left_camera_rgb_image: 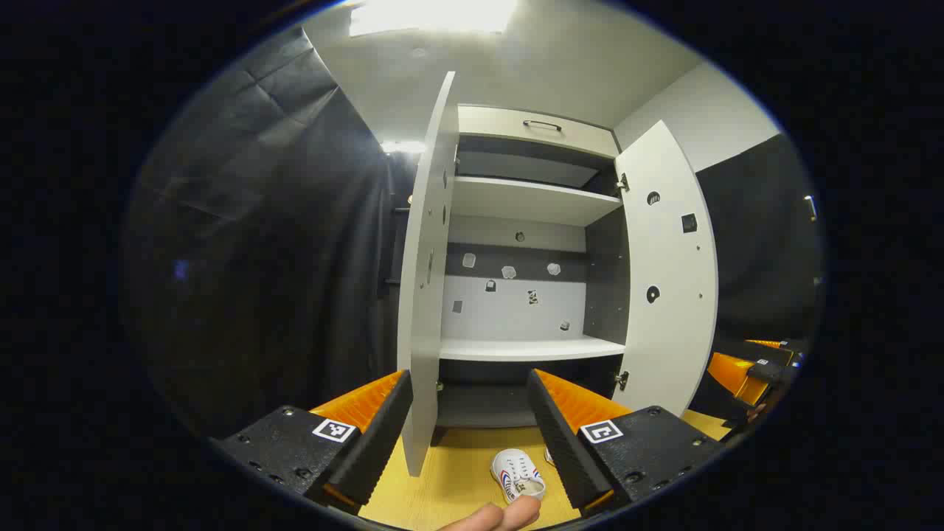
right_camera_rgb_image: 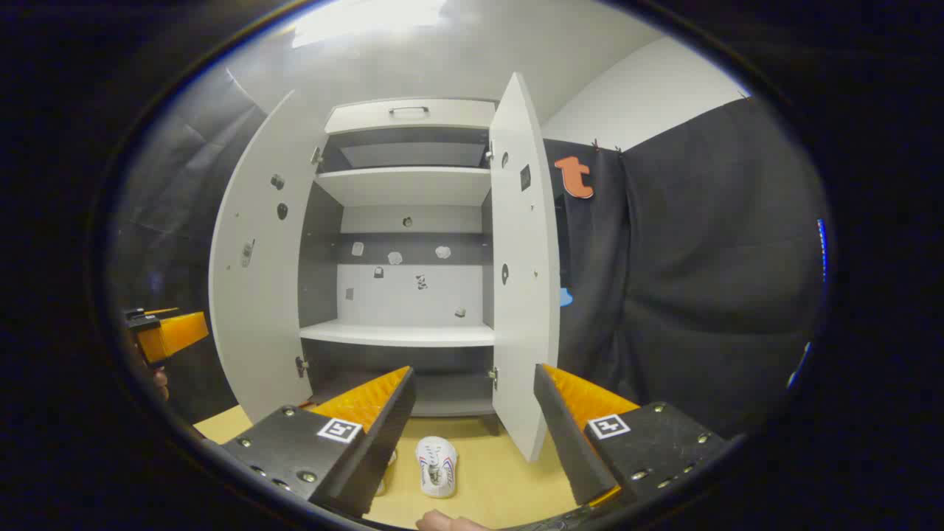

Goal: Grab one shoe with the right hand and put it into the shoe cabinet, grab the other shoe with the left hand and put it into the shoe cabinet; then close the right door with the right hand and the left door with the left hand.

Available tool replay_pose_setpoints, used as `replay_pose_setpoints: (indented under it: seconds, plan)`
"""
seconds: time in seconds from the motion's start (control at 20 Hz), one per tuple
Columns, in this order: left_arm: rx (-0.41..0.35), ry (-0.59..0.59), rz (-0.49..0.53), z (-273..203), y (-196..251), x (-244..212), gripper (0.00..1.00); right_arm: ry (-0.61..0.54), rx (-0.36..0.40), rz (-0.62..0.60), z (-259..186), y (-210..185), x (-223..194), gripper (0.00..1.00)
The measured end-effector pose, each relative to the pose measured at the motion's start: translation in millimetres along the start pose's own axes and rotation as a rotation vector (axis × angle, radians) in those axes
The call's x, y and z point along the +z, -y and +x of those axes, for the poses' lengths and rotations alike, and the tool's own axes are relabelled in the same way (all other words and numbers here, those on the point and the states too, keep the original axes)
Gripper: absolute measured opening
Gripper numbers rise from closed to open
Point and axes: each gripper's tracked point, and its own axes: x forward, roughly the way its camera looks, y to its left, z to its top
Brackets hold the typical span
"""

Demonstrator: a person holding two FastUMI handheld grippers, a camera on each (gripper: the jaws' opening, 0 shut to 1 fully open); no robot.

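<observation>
The white shoe cabinet [left_camera_rgb_image: 527, 200] stands ahead with both doors swung out and its shelves bare. Its left door [left_camera_rgb_image: 424, 295] is edge-on to me; the right door [left_camera_rgb_image: 667, 280] faces me. On the yellow floor in front lies a white shoe [left_camera_rgb_image: 518, 476] with red and blue stripes. A second shoe [left_camera_rgb_image: 549, 457] peeks from behind my finger. My left gripper [left_camera_rgb_image: 468, 376] is open, well above the shoes. In the right gripper view the striped shoe [right_camera_rgb_image: 436, 466] lies below my open right gripper [right_camera_rgb_image: 474, 369], and the other shoe [right_camera_rgb_image: 383, 472] is mostly hidden.
The left door [right_camera_rgb_image: 258, 258] and right door [right_camera_rgb_image: 523, 280] flank the lower shelf [right_camera_rgb_image: 398, 333]. Black cloth walls hang on both sides. A drawer with a handle [left_camera_rgb_image: 542, 125] tops the cabinet. The left gripper [right_camera_rgb_image: 166, 332] shows at the far left, the right gripper [left_camera_rgb_image: 752, 365] at the far right.
</observation>
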Motion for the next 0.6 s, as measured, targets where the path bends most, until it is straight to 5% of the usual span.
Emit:
replay_pose_setpoints:
  seconds: [0.6]
  plan:
    - [-0.015, -0.057, -0.041, 5.3, 2.2, -16.5, 0.95, 0.015, 0.014, -0.013, -6.9, -10.5, 2.0, 0.96]
